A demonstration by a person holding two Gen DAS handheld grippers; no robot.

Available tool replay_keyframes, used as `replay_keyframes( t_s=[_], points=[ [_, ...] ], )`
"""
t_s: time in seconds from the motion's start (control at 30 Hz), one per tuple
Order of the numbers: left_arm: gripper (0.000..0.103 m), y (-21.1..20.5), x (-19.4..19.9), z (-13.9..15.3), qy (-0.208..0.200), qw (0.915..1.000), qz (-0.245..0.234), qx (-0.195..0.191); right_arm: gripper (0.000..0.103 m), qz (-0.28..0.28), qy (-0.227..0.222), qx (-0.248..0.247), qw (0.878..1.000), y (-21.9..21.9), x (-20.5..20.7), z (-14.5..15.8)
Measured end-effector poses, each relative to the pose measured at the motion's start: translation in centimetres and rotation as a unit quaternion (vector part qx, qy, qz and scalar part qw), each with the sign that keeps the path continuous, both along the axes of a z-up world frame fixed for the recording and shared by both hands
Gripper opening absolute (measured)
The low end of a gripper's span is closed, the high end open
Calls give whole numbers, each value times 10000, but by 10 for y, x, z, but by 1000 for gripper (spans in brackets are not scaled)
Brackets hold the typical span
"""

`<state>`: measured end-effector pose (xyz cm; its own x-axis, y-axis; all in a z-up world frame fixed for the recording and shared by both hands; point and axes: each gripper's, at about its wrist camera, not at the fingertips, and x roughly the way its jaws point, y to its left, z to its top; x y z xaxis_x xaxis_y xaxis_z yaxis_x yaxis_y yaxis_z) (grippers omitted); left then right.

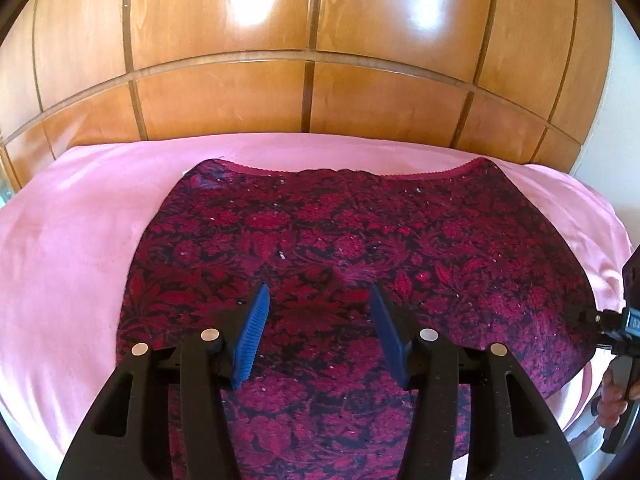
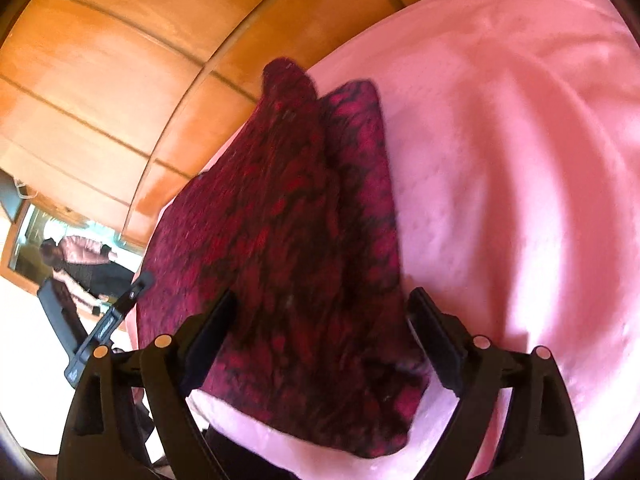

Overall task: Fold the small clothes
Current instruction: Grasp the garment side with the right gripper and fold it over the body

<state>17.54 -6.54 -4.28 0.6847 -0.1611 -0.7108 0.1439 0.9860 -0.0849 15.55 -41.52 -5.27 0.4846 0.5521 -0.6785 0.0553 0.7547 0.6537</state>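
Observation:
A dark red and black floral garment [image 1: 352, 240] lies spread flat on a pink cloth, its scalloped waistband at the far edge. My left gripper [image 1: 318, 300] is open just above the garment's near middle, its blue pads apart and holding nothing. In the right wrist view the same garment [image 2: 296, 248] looks bunched and blurred, and runs between the fingers of my right gripper [image 2: 322, 300], which is open with its jaws on either side of the cloth. The right gripper also shows at the right edge of the left wrist view [image 1: 620, 328], at the garment's right corner.
The pink cloth [image 1: 68, 248] covers the whole work surface and shows in the right wrist view [image 2: 520, 180]. A glossy wooden panelled wall [image 1: 304, 40] stands right behind it. The left gripper's body [image 2: 108, 320] shows at lower left of the right wrist view.

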Motion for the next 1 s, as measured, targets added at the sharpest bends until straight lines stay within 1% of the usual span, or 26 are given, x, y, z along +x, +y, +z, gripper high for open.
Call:
replay_keyframes(
  t_s=[0.03,0.13,0.17,0.2,0.23,0.27,0.3,0.33,0.4,0.43,0.47,0.5,0.53,0.57,0.6,0.63,0.67,0.7,0.77,0.87,1.0],
  points=[
    [51,-2,0,-2,28,10000,-12,-14,87,21,-8,-50,10000,1,-4,0],
    [51,-4,2,-6,73,10000,-37,34,79,26,26,-114,9999,4,-3,3],
    [51,-5,2,-8,82,9999,-47,48,72,15,32,-167,9999,5,-4,4],
    [51,-6,3,-9,95,9999,-47,47,68,26,42,-215,9998,6,-4,5],
    [51,-6,3,-10,103,9999,-44,33,60,45,25,-256,9997,8,-4,6],
    [51,-6,4,-10,109,9999,-37,19,53,89,-36,-399,9992,15,-2,12],
    [51,-5,4,-11,111,9999,-38,17,51,133,-77,-502,9986,17,-3,16],
    [51,-6,6,-11,111,9999,-40,30,49,180,-90,-581,9981,20,-5,20],
    [51,-6,7,-12,122,9999,-56,49,50,247,-14,-653,9976,23,-4,19],
    [51,-6,7,-13,126,9999,-56,36,55,288,27,-649,9975,26,-1,18],
    [51,-6,8,-13,128,9999,-53,23,65,334,92,-595,9976,27,1,14],
    [51,-6,8,-14,126,9999,-50,14,70,392,172,-546,9976,31,4,9],
    [51,-6,9,-14,123,9999,-54,16,73,445,168,-639,9968,36,6,7],
    [51,-6,9,-15,120,9999,-59,21,73,468,92,-788,9957,41,6,7],
    [51,-5,9,-15,114,9999,-57,17,73,441,74,-816,9957,42,6,7],
    [51,-5,9,-16,114,9999,-56,2,71,334,99,-761,9965,41,7,7],
    [51,-5,10,-16,114,9999,-58,-5,64,295,108,-745,9967,41,7,7],
    [51,-5,10,-16,111,9999,-62,-17,60,271,93,-771,9966,43,7,9],
    [51,-4,10,-15,109,9999,-63,-40,49,271,5,-935,9952,47,3,19],
    [51,-4,9,-16,106,9999,-59,-80,42,213,-94,-1016,9946,52,1,34],
    [51,-1,10,-16,125,9997,-51,-185,39,190,-214,-1030,9943,52,-3,51]
  ],
)
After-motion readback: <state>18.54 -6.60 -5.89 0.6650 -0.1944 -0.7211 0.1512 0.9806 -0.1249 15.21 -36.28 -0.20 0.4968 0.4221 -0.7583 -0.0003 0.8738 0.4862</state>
